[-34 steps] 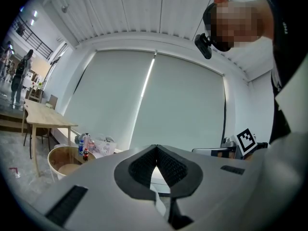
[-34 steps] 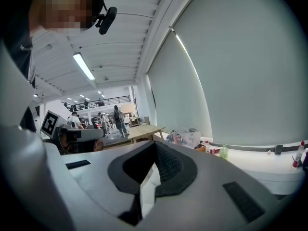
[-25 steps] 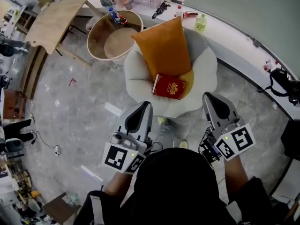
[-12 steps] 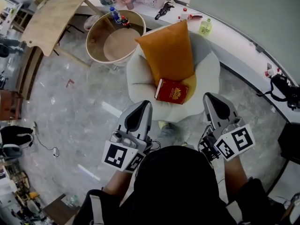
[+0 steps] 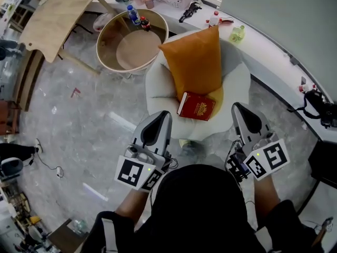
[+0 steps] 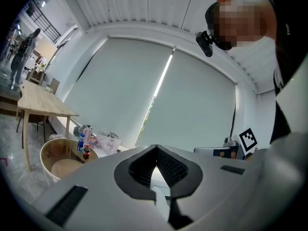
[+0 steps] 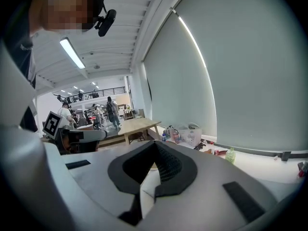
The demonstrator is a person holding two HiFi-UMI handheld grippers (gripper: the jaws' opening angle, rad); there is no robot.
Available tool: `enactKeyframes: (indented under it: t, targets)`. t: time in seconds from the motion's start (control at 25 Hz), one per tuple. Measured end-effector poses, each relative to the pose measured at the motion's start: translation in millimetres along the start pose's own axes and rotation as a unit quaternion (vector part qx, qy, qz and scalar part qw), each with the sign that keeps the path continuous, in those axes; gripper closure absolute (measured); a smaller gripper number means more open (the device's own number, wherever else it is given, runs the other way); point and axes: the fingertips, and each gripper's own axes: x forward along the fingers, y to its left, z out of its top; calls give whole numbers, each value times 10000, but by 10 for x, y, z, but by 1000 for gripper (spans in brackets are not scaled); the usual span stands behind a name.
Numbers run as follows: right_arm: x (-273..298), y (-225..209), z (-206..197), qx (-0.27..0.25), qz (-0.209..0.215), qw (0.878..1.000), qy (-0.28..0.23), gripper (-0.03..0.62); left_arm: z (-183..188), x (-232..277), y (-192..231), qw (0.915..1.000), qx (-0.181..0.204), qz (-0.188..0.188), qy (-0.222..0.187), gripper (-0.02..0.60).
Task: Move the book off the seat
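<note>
A red book [image 5: 197, 106] with a gold emblem lies on the seat of the round white chair [image 5: 158, 83], at the foot of an upright orange cushion [image 5: 194, 62]. My left gripper [image 5: 159, 119] hangs short of the chair's near rim, left of the book and apart from it, jaws shut and empty. My right gripper [image 5: 243, 111] hangs at the chair's right rim, right of the book, also shut with nothing in it. In the left gripper view the left gripper [image 6: 156, 148] shows its pads meeting; the right gripper [image 7: 155, 143] looks the same in the right gripper view. The book is hidden in both.
A round wooden table [image 5: 131, 44] with small bottles stands beyond the chair at left, and a tilted wooden board [image 5: 58, 17] beyond that. A curved white ledge [image 5: 274, 51] at right bears a green bottle [image 5: 237, 33] and clutter. A black bag [image 5: 321, 107] sits far right.
Both grippers have come closer to the chair. The chair and book now sit lower in the head view and nearer the jaws. The jaws stay shut.
</note>
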Motion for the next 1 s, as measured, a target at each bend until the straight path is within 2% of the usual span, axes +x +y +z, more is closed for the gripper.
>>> enactKeyframes:
  t: [0.16, 0.64, 1.0]
  targets:
    - [70, 48, -5, -30, -39, 10000, 53, 585, -53, 67, 113, 9999, -67, -72, 56, 571]
    - [50, 14, -76, -83, -63, 9997, 222, 585, -148, 124, 103, 9998, -103, -116, 148, 571]
    - [240, -437, -281, 18, 7, 9993, 381, 585, -531, 448, 226, 9986, 65, 153, 499, 571]
